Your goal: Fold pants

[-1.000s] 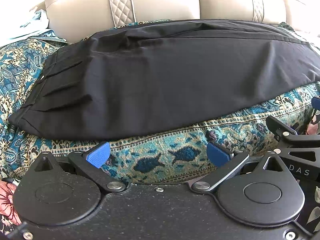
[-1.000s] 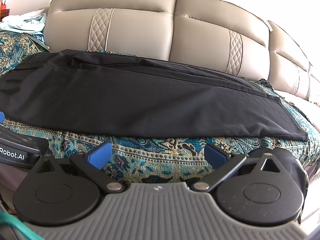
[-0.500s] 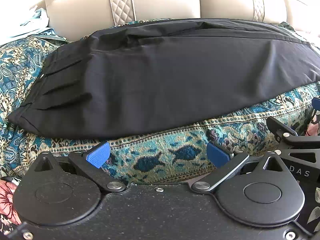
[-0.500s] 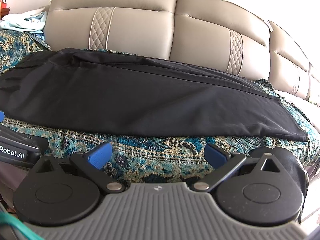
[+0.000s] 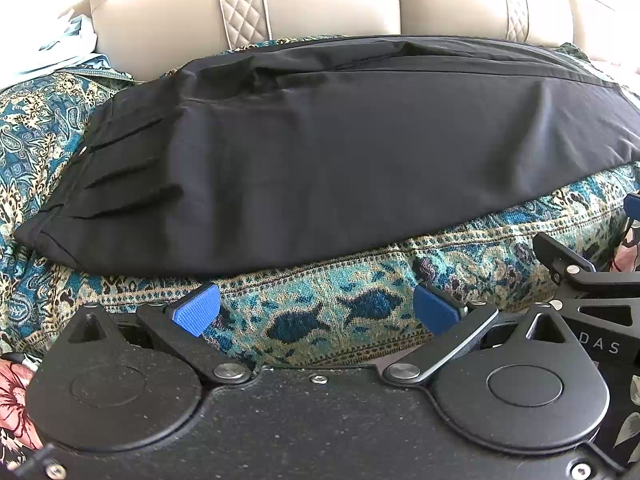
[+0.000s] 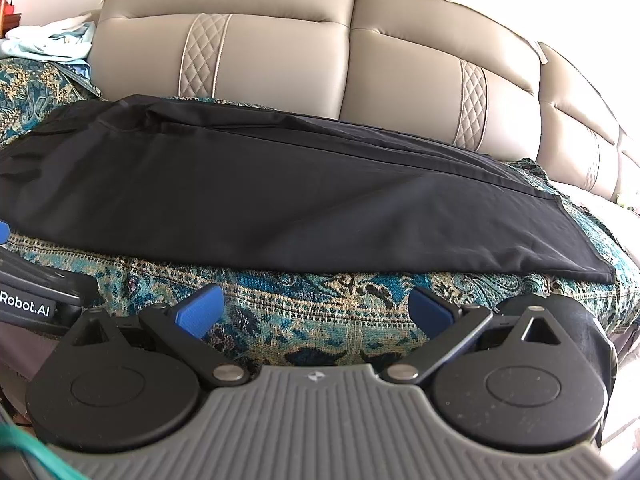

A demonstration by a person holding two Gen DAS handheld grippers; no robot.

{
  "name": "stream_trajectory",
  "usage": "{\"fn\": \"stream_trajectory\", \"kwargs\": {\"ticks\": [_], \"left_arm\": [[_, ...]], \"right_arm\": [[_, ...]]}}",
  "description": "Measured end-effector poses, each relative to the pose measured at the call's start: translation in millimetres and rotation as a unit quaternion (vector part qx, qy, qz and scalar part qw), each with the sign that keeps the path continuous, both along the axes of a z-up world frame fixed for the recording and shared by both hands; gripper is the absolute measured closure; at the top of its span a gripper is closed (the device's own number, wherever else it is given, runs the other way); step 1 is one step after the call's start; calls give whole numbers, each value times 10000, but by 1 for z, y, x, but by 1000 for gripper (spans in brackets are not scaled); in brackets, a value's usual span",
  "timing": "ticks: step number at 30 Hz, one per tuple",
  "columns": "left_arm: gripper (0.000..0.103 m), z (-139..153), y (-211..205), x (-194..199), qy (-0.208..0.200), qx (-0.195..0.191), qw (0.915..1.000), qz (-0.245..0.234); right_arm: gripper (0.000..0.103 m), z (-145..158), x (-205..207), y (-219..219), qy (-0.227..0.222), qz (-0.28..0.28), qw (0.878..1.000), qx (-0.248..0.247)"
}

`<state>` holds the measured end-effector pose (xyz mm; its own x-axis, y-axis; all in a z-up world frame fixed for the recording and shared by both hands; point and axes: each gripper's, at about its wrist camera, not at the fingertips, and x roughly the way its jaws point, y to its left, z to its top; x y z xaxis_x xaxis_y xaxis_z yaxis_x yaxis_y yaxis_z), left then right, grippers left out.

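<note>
Your left gripper [image 5: 316,312] stands wide, its blue pads [image 5: 195,312] spread far apart with nothing between them but the patterned teal throw [image 5: 360,280] beneath. It hangs just short of the pants [image 5: 340,168], near their front edge and not touching the cloth. Your right gripper [image 6: 316,312] is just as wide and just as empty, its blue pads [image 6: 200,313] apart over the same throw, a little back from the front edge of the pants [image 6: 280,200].

The two tools sit close side by side: part of your right gripper shows at the right border of the left wrist view, and a black piece of your left gripper (lettered "Robot.AI") shows at the left border of the right wrist view.

The black pants lie lengthwise along the sofa seat, on top of the throw, already doubled leg over leg. The pleated waist end [image 5: 100,184] lies to the left of the pants' middle, the hem end [image 6: 580,248] to the right. A seam line runs along the far side of the pants, near the sofa back.

Behind the pants rise the beige backrest cushions [image 6: 280,48] with quilted strips. Left of the waist end, beyond the throw, lies a pale blue cloth [image 6: 52,40].
</note>
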<state>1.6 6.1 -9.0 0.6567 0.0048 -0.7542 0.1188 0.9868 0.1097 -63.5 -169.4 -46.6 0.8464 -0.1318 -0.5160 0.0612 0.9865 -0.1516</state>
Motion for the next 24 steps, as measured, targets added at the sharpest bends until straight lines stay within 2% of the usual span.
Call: {"fn": "stream_trajectory", "kwargs": {"ticks": [24], "left_arm": [[0,-1,1,0,21,-1,10000,20]], "right_arm": [[0,-2,0,2,13,-3,10000,-35]]}}
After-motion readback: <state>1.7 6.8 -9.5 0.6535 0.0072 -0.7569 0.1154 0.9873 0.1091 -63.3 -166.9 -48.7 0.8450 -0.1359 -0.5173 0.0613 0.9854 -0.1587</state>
